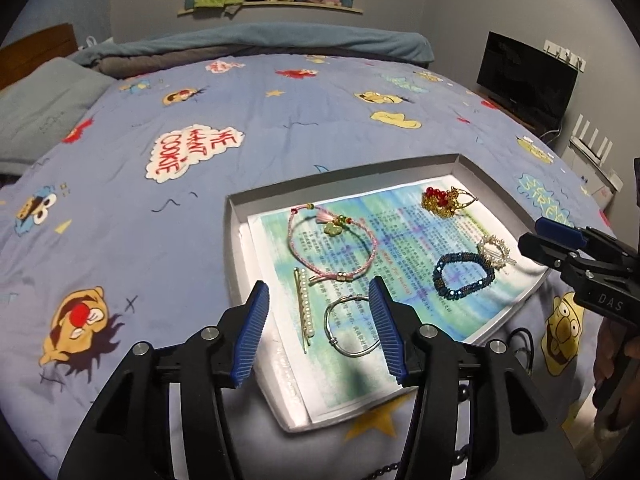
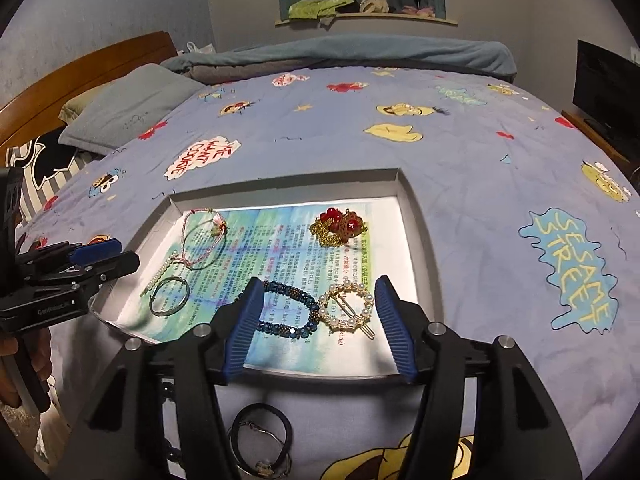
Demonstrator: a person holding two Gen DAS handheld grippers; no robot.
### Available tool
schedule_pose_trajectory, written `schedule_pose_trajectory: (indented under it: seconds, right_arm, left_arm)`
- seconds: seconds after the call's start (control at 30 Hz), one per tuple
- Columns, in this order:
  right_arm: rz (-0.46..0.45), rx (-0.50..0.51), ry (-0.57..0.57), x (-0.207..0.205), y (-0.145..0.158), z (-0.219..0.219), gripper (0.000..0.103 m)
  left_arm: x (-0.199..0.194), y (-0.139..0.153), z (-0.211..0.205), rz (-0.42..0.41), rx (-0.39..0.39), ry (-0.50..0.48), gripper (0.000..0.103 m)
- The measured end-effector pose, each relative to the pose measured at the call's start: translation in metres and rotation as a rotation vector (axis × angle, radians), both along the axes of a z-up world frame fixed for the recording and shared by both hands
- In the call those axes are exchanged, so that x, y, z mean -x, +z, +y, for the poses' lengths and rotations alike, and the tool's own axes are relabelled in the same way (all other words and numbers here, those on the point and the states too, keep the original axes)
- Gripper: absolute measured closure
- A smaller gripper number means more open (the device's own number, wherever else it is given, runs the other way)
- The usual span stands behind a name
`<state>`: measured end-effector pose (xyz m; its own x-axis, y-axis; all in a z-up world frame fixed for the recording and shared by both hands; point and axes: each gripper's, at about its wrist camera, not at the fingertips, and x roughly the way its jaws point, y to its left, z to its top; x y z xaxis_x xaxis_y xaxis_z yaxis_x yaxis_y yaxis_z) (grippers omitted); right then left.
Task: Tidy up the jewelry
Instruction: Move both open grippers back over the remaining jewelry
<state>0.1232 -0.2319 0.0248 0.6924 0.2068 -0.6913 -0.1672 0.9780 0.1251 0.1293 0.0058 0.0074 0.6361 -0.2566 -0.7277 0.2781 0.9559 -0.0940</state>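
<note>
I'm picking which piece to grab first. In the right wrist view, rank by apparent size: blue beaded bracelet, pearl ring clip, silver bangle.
1. Blue beaded bracelet
2. Pearl ring clip
3. Silver bangle, though it lies farther off, so it may only look smaller.

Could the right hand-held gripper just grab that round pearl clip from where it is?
Probably yes: the right hand-held gripper is open, with the pearl clip lying uncovered between its fingers, though the blue beaded bracelet touches the clip.

The tray's (image 2: 420, 236) near edge sits partly behind the right gripper (image 2: 316, 328); black rings (image 2: 262, 436) are cut off below.
</note>
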Motion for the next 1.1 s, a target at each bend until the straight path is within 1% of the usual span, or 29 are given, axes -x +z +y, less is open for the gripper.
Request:
schedule_pose_trajectory:
  seconds: [0.07,0.1,0.17,0.23,0.3,0.33,0.4,0.43,0.5,0.67,0.77,1.0,1.1]
  right_arm:
    - [-0.002,0.002,-0.003,0.001,0.002,0.0,0.042]
    - [-0.006,0.004,-0.007,0.003,0.003,-0.001,0.038]
    - [-0.017,0.005,-0.012,0.006,0.005,-0.003,0.032]
    - [-0.023,0.006,-0.016,0.009,0.007,-0.004,0.027]
    - [-0.032,0.006,-0.021,0.012,0.009,-0.006,0.02]
    - [-0.036,0.007,-0.025,0.013,0.01,-0.007,0.018]
    - [-0.041,0.005,-0.031,0.017,0.011,-0.009,0.013]
    - [-0.044,0.003,-0.033,0.019,0.012,-0.01,0.012]
    - [-0.05,0.003,-0.036,0.023,0.013,-0.011,0.005]
    - [-0.06,0.037,-0.044,0.033,0.016,-0.012,0.006]
    - [-0.066,0.034,-0.048,0.04,0.018,-0.014,0.006]
    - [-0.085,0.036,-0.053,0.059,0.024,-0.019,0.005]
    - [-0.098,0.046,-0.05,0.068,0.026,-0.018,0.005]
  left_arm:
    - [0.003,0.001,0.001,-0.004,-0.002,0.004,0.049]
    - [0.005,0.003,0.002,-0.008,-0.003,0.008,0.047]
    - [0.01,0.005,0.006,-0.022,-0.001,0.019,0.036]
    - [0.014,0.007,0.008,-0.031,0.003,0.025,0.035]
    - [0.017,0.009,0.011,-0.037,0.003,0.034,0.034]
    - [0.018,0.01,0.013,-0.04,0.002,0.04,0.034]
    - [0.022,0.011,0.016,-0.045,0.003,0.051,0.025]
    - [0.025,0.013,0.018,-0.054,0.01,0.056,0.024]
    - [0.028,0.015,0.021,-0.059,0.017,0.061,0.023]
    - [0.039,0.02,0.027,-0.072,0.034,0.077,0.019]
    - [0.048,0.023,0.03,-0.083,0.034,0.082,0.018]
    - [0.071,0.025,0.038,-0.105,0.022,0.087,0.016]
    - [0.079,0.021,0.04,-0.11,0.002,0.087,0.016]
